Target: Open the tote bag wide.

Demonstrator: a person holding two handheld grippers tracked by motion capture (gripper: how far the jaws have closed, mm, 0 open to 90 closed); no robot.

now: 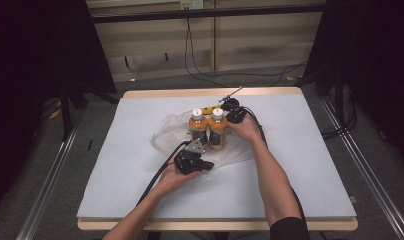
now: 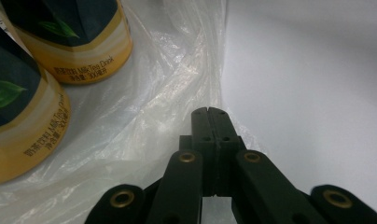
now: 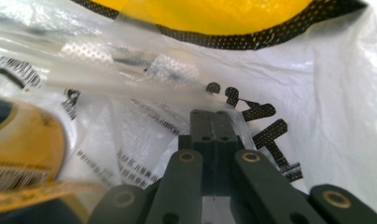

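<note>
Grey table (image 1: 300, 165): two bottles (image 1: 208, 129) stand on plastic bag (image 1: 165, 131).
We pinch bag film in both closed grippers, left (image 1: 206, 165) and right (image 1: 229, 106); bagging unfinished.

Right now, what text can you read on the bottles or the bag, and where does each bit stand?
"Milk Tea Drink": bottom band of the far bottle, left gripper view, with small characters before it and a volume after it, both too small to read.
"Milk Tea": bottom band of the near bottle; the rest is unreadable.
Black print and barcode-like marks on the bag, right gripper view: blurred, unreadable.
High view: bottle labels too small.
</note>
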